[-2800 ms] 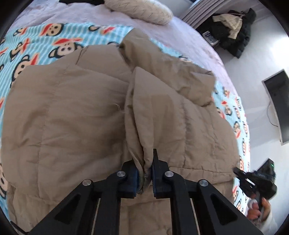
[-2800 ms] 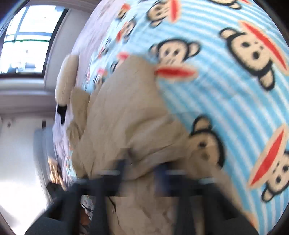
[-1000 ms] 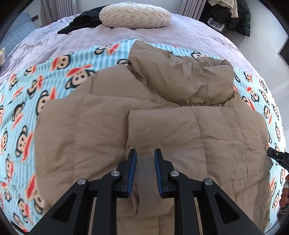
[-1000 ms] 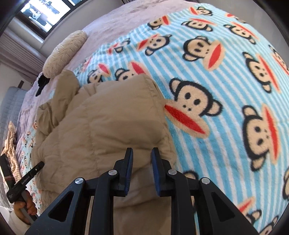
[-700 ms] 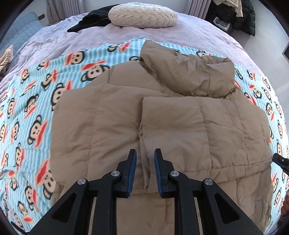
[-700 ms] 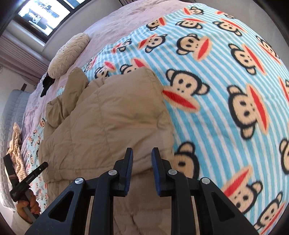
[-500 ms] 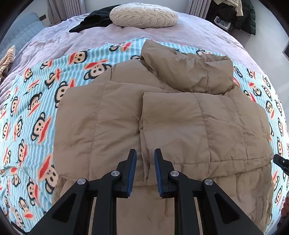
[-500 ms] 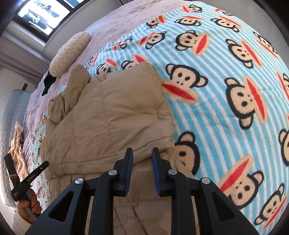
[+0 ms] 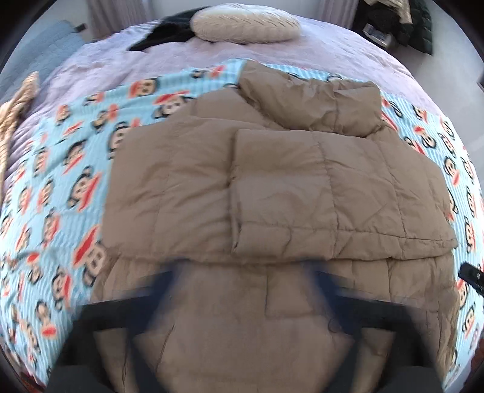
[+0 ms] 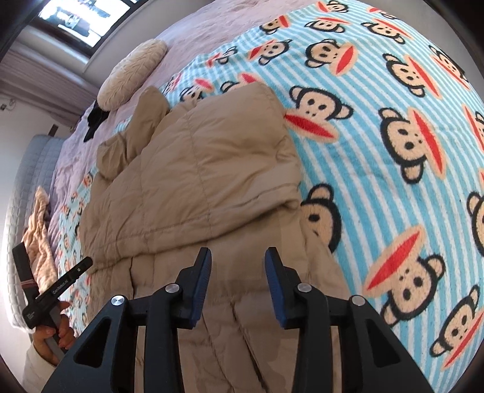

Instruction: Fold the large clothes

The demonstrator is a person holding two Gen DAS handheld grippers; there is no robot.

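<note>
Here the tan quilted puffer jacket [image 9: 281,193] lies flat in the middle of a light blue striped fleece blanket [image 9: 60,187] printed with monkey faces, and this blanket covers part of a bed with a lilac bedspread [image 9: 187,57]. Both sleeves of the jacket are folded inward across its body, so that they make a wide band over the chest, and the hood [image 9: 314,102] lies wrinkled at the far end, toward a cream round cushion [image 9: 246,25]. A black garment [image 9: 163,39] lies just beside this cushion.

In the left wrist view the left gripper [image 9: 245,290] is strongly blurred above the lower part of the jacket. Its two dark fingers appear wide apart, with only the fabric visible between them, and they hold nothing. The same gripper shows in the right wrist view at the left edge, in the person's left hand [image 10: 50,338].

The right gripper [image 10: 238,269] is sharp in its own view. Its jaws, with blue pads [image 10: 202,281], stand apart above the hem side of the jacket [image 10: 193,187], near the folded sleeve edge, and nothing is between them. I cannot tell if the fingertips touch the cloth. To the right of the jacket the blanket [image 10: 393,151] is bare. A beige crumpled cloth [image 10: 37,238] lies at the far left side of the bed.
</note>
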